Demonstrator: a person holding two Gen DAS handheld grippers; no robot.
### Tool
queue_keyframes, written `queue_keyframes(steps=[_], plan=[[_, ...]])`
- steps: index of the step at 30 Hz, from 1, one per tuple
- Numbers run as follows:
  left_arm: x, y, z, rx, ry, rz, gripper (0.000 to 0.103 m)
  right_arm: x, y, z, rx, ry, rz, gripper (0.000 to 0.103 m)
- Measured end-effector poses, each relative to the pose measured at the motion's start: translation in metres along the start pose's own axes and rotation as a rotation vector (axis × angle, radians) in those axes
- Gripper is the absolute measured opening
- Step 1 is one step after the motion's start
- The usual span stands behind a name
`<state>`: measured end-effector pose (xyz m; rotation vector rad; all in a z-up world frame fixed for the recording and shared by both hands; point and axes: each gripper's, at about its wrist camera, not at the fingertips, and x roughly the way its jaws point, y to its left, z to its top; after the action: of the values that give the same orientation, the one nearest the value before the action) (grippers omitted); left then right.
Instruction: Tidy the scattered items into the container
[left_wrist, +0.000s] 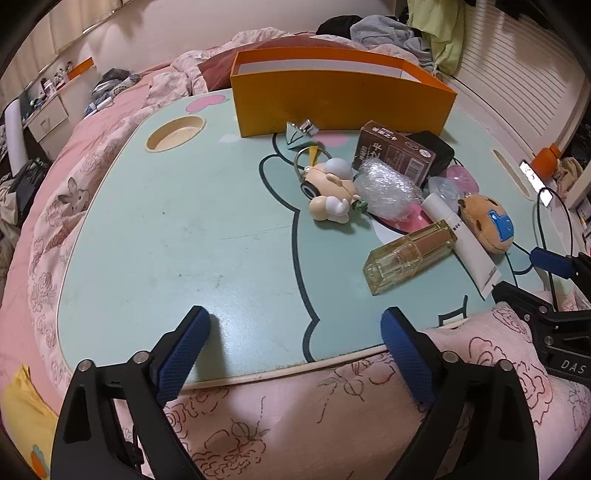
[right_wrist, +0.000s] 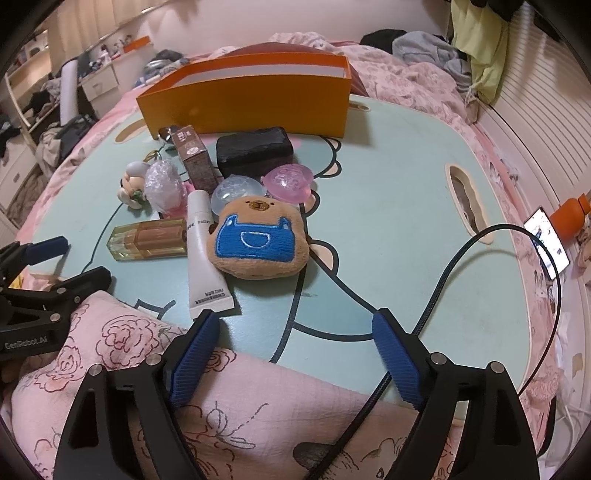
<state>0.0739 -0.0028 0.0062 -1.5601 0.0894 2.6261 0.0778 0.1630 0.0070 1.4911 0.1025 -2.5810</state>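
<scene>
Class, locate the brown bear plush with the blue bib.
In the right wrist view, the bear plush lies mid-table, beside the white tube, just before the clear and pink cases.

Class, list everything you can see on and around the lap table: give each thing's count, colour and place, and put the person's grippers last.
container: 1, orange, far side of table
table: 1, pale green, on the pink bedding
plush bear: 1, brown with blue bib, centre, nearest the right gripper
white tube: 1, white, left of bear
glass bottle: 1, clear amber, lying left of tube
brown box: 1, before container
black pouch: 1, before container
jelly cases: 2, blue and pink, behind bear
bubble wrap: 1, clear, left
figurine: 1, cream, left
left gripper: open, near edge
right gripper: open, near edge
</scene>
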Motion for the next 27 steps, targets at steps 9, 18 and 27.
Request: queue_keyframes(steps=[9,18,27], plan=[[0.002,0.0023,0.0007,-0.006,0.004,0.003,0.101,0.0004,-0.0009,0.0001,0.002,0.001,-0.001,0.087],[0.0021,0.0025,0.0006,-0.006,0.003,0.002,0.101,0.0004,-0.0015,-0.0001,0.002,0.001,-0.001,0.088],[0.0021,0.0022,0.0002,-0.005,0.003,0.002,0.101,0.0006,-0.0017,0.0,0.003,0.001,-0.002,0.088]])
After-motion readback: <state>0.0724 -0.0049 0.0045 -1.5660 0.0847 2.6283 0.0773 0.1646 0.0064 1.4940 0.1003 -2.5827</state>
